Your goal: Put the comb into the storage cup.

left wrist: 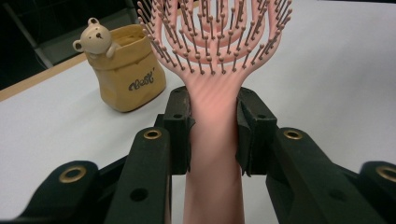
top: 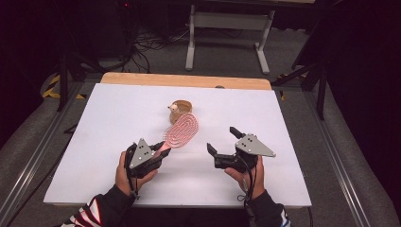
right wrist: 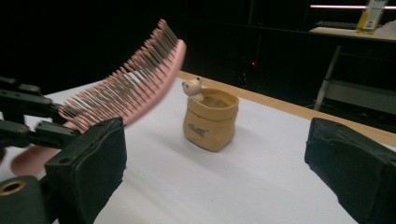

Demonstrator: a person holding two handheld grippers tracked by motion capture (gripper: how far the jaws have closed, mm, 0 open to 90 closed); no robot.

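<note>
Holding a pink hairbrush (left wrist: pixel 215 93) by its handle in the left gripper (left wrist: pixel 214 133), jaws clamping on both sides of the neck just below the bristle head, handle end getting cut off at the bottom edge of the left gripper view and the top of the head cut off at the upper edge. Showing the whole brush (top: pixel 181 131) from the high view instead, head pointing away from the person over the white table (top: pixel 94 142), lifted off the surface going by the right gripper view, bristles (right wrist: pixel 112 98) facing down and toward that camera, handle end (right wrist: pixel 28 161) partly hiding behind the near black jaw. Overlapping a small tan pouch-shaped holder (top: pixel 182 109) in the high view, so gap between brush tip and holder not readable there; reading as apart in the right gripper view, holder (right wrist: pixel 210 119) standing upright on the table behind the brush. Showing a little bear figure (left wrist: pixel 95 39) peeking over the holder's rim and some dark lettering on its front, too small to read. Keeping the right gripper (top: pixel 226 142) spread wide with nothing between the jaws, hovering right of the brush, near it but apart. Left gripper (top: pixel 158 150) mostly covering its own jaws with the grey plate in the high view, so grip not readable from above. Background dark, hard to make out.
</note>
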